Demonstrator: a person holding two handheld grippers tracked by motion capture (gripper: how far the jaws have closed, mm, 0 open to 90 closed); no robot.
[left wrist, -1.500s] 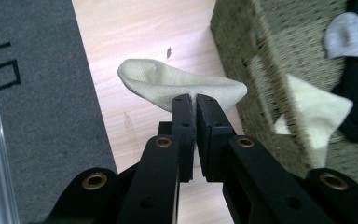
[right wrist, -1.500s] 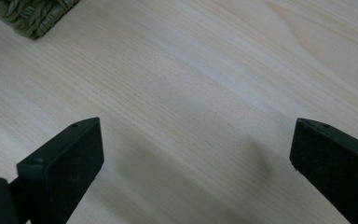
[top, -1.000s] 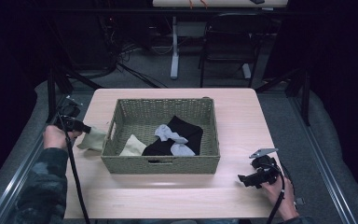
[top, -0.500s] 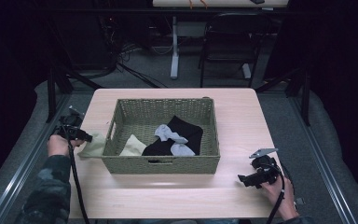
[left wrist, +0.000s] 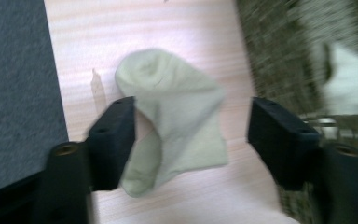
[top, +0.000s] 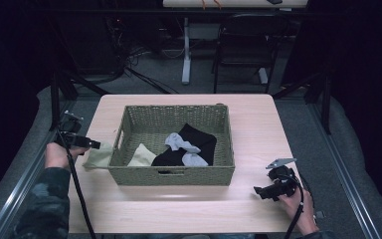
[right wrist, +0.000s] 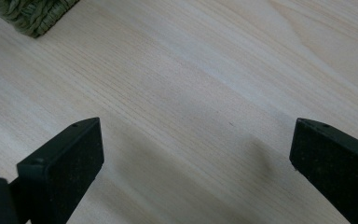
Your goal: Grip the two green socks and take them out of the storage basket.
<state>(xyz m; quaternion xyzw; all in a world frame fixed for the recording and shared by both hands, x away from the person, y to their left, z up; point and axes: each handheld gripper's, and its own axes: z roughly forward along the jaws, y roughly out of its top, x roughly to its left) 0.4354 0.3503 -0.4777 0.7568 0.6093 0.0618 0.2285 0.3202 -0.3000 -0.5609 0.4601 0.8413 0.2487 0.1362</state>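
Note:
A pale green sock [top: 98, 156] [left wrist: 177, 112] lies flat on the table just left of the woven basket [top: 174, 177]. My left gripper [top: 93, 145] [left wrist: 191, 135] hovers over it, open, its jaws spread wide to either side of the sock without touching it. Inside the basket lie a black garment [top: 199, 140], a light grey sock [top: 184, 145] and a cream piece [top: 142, 155]. My right gripper [top: 259, 191] [right wrist: 196, 158] rests low over bare table at the front right, open with nothing between its jaws.
The basket's corner [right wrist: 32, 14] lies ahead and to the left in the right gripper view. The table's left edge [left wrist: 51, 70] runs close beside the sock, with grey floor beyond. A chair [top: 243, 45] and desk legs stand behind the table.
The left gripper has let go of the pale green sock and drawn back to the left. The sock now lies flat on the table. The right gripper has not moved.

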